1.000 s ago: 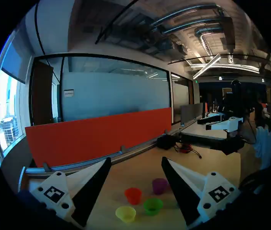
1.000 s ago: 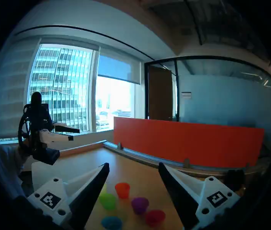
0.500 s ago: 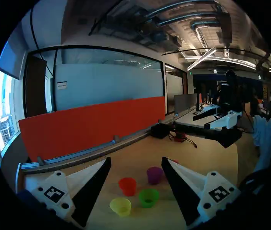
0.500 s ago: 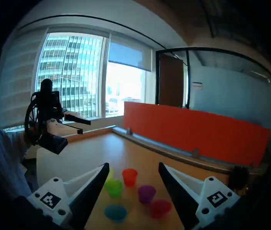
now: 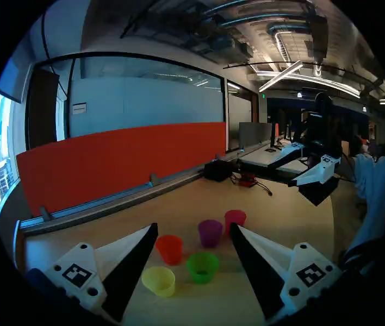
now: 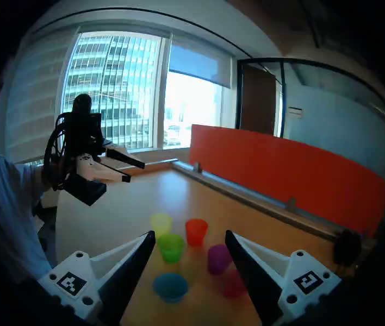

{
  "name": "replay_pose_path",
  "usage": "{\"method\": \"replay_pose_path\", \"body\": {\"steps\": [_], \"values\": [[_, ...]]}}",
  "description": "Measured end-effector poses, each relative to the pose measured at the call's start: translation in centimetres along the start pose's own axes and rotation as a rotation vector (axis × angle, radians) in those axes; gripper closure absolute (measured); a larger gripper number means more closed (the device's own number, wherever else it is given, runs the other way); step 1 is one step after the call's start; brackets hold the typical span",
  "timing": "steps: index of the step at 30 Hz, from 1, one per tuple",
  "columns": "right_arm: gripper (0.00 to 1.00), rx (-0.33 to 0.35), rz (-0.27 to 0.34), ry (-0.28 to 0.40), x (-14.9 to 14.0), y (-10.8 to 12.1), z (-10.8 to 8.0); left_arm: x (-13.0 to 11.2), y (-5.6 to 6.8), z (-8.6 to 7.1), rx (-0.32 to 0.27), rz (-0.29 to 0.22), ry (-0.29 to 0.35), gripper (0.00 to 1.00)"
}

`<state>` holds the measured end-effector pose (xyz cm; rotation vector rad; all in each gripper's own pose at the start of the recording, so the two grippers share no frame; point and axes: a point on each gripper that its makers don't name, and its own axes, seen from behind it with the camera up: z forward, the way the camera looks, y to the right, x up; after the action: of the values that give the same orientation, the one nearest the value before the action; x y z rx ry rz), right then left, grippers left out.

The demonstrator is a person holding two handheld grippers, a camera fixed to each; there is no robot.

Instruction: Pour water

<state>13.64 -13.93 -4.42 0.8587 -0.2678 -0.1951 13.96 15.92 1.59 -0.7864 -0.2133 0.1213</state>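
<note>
We have the left gripper point(image 5: 192, 226) and right gripper point(image 6: 190, 233) both spread wide, holding nothing, facing the cups point(image 6: 171, 247) on the table point(image 6: 132, 206); they look empty, perhaps

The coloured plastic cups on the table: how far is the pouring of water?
Nothing looks done: the small coloured plastic cups stand upright on the wooden table. In hand: nothing, the left gripper and the right gripper are both open and empty. Left: grasping a cup and pouring.

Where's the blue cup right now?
In the right gripper view, low centre, the blue cup stands on the table, in front of the green cup.
</note>
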Motion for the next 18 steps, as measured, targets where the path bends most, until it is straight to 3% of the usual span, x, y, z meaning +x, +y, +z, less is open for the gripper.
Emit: {"method": "replay_pose_path", "body": {"steps": [18], "values": [[0.0, 0.051, -0.042, -0.11, -8.1, -2.0, 2.4, -7.2, 1.6, 3.2, -0.031, 0.031, -0.087, 0.02]]}}
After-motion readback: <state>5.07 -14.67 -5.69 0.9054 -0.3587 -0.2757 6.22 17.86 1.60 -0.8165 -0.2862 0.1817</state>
